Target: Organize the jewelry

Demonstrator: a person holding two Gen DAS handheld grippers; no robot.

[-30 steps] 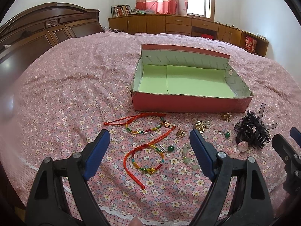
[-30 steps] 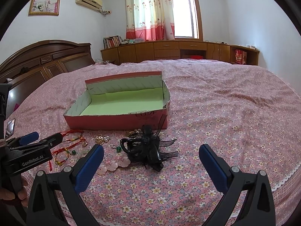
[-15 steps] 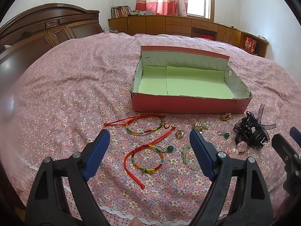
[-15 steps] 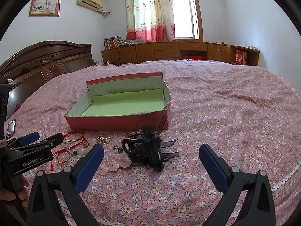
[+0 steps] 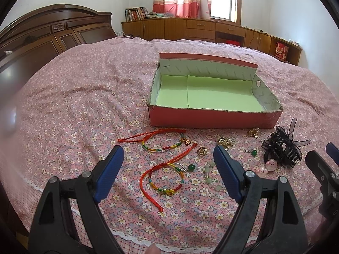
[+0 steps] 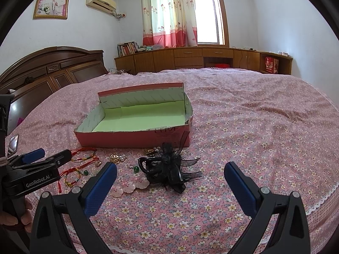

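Observation:
A red box with a green lining (image 5: 214, 118) (image 6: 135, 138) lies open on the bed. In front of it are two red cord bracelets (image 5: 163, 144) (image 5: 165, 180), gold charms (image 5: 225, 141), green bead earrings (image 5: 253, 152), pale beads (image 5: 209, 173), pink clips (image 6: 129, 187) and a black bow hair claw (image 5: 281, 148) (image 6: 167, 169). My left gripper (image 5: 168, 158) stands open above the nearer bracelet. My right gripper (image 6: 170, 174) is open just short of the hair claw. Neither holds anything.
The flowered pink bedspread (image 6: 254, 127) spreads wide to the right of the box. A dark wooden headboard (image 5: 42, 36) stands at the left and low wooden cabinets (image 6: 201, 58) run along the far wall. The bed's lace edge (image 6: 324, 199) is close below the grippers.
Both grippers have drawn back and tilted up slightly, so the box and jewelry sit a little lower in each view. The jewelry has not moved.

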